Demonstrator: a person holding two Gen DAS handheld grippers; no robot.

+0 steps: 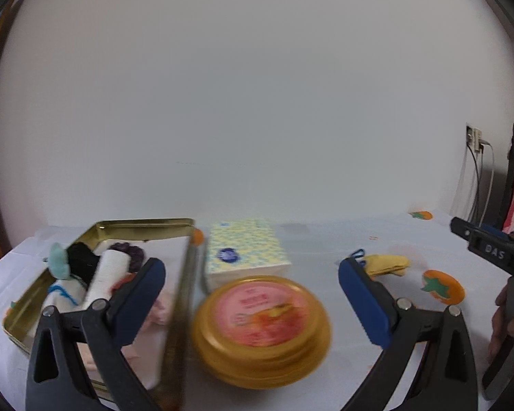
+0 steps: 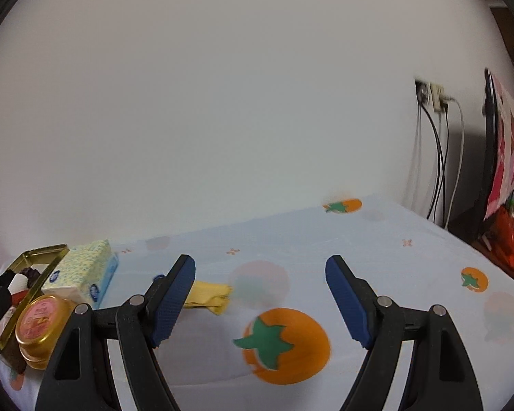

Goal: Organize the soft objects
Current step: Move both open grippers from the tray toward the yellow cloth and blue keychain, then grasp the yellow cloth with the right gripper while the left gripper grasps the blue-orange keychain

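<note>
An open gold tin (image 1: 144,223) at the left holds several soft things: a white roll (image 1: 108,274), a black piece (image 1: 82,260), a teal piece (image 1: 58,260), a dark scrunchie (image 1: 133,253) and a pink cloth (image 1: 161,311). A yellow cloth (image 1: 387,264) with a blue loop lies on the tablecloth to the right; it also shows in the right wrist view (image 2: 209,294). My left gripper (image 1: 252,294) is open and empty above a round gold tin. My right gripper (image 2: 260,294) is open and empty, just right of the yellow cloth.
A round gold tin with a pink lid (image 1: 262,325) stands in front of a tissue pack (image 1: 246,250). The tablecloth (image 2: 377,250) is white with orange persimmon prints. Cables and a socket (image 2: 435,102) are on the wall at right. The right gripper's body (image 1: 497,257) shows at the right edge.
</note>
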